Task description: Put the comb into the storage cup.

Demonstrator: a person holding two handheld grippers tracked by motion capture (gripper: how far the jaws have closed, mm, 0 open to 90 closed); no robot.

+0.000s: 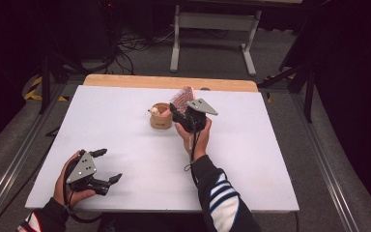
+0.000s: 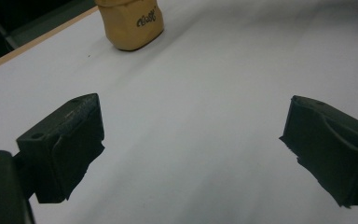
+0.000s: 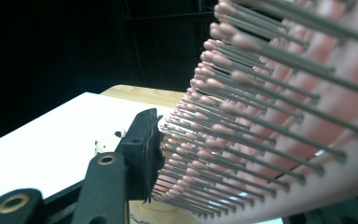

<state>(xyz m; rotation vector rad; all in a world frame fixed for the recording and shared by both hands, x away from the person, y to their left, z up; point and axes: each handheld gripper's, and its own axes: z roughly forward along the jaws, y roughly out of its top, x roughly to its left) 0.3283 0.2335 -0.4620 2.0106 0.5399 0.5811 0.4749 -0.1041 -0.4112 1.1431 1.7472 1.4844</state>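
The left gripper [image 1: 107,166] rests at the near left of the white table [image 1: 270,159], jaws wide apart and empty. Farther in, the right gripper [image 1: 178,115] is clamped on a pink hairbrush [image 3: 279,116], one jaw pressing into the bristles. That springy bite could let the brush twist or slip, and its low end might tip the tan cup [image 1: 160,118] just beside it. The cup already holds a small white-tipped item, too small to identify.
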